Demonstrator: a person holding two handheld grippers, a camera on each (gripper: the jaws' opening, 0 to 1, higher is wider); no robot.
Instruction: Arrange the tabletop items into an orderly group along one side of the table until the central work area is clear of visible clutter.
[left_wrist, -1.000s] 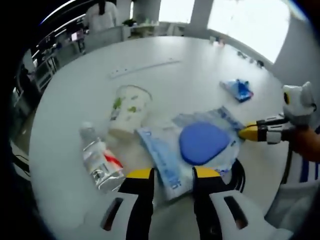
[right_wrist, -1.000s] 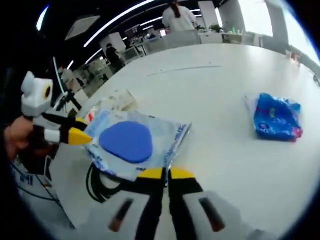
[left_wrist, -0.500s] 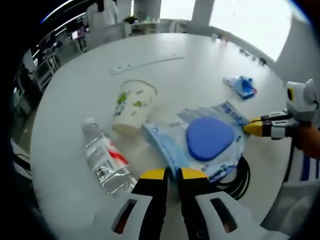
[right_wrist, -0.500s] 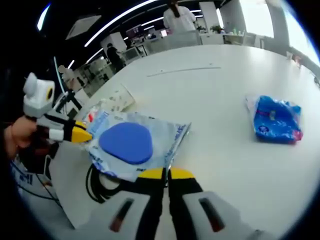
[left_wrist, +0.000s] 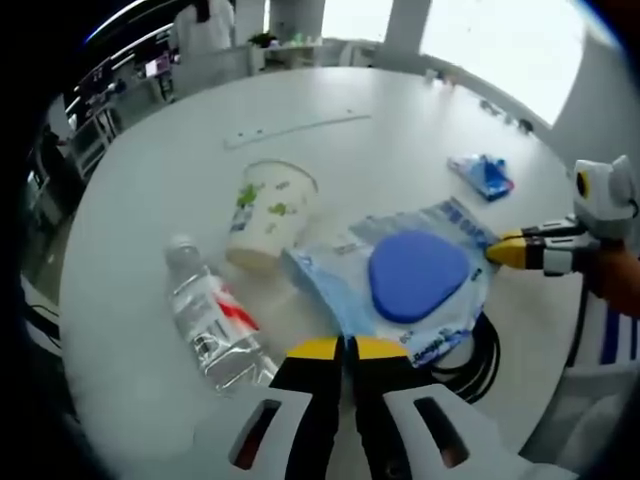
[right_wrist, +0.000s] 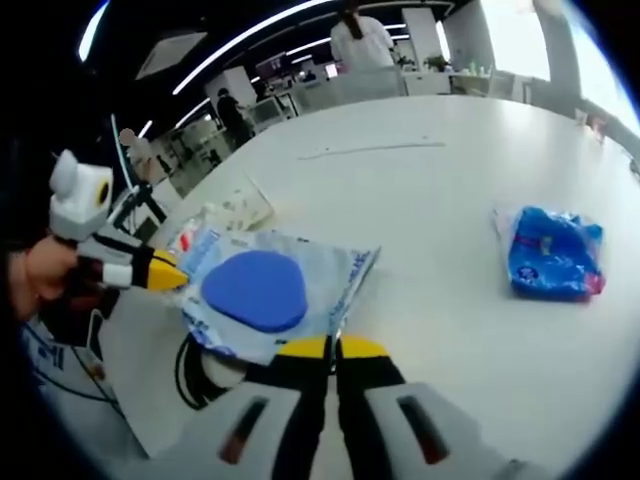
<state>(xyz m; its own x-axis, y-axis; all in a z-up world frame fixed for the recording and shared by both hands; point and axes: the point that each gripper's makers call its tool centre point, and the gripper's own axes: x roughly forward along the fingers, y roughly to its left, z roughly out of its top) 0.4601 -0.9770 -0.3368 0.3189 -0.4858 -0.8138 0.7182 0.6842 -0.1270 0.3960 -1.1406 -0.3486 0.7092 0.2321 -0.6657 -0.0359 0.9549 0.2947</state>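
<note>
Two grippers: both are clamped on opposite edges of the same clear plastic pouch (left_wrist: 405, 285), which lies flat at the near edge of the white table (left_wrist: 180, 170).
Left gripper (left_wrist: 340, 347): jaws pressed together on the pouch's near edge.
Right gripper (right_wrist: 334, 347): jaws closed on the pouch's edge; the pinch itself is hard to make out.
Pouch contents: a blue rounded pad (left_wrist: 415, 273); the printing is too small to read.
Black cable (left_wrist: 478, 355): coiled, mostly hidden under the pouch.
Paper cup (left_wrist: 265, 212): lying on its side, just beside the pouch.
Water bottle (left_wrist: 212, 327): lying flat near the cup.
Blue packet (right_wrist: 552, 250): well apart from the rest.
</note>
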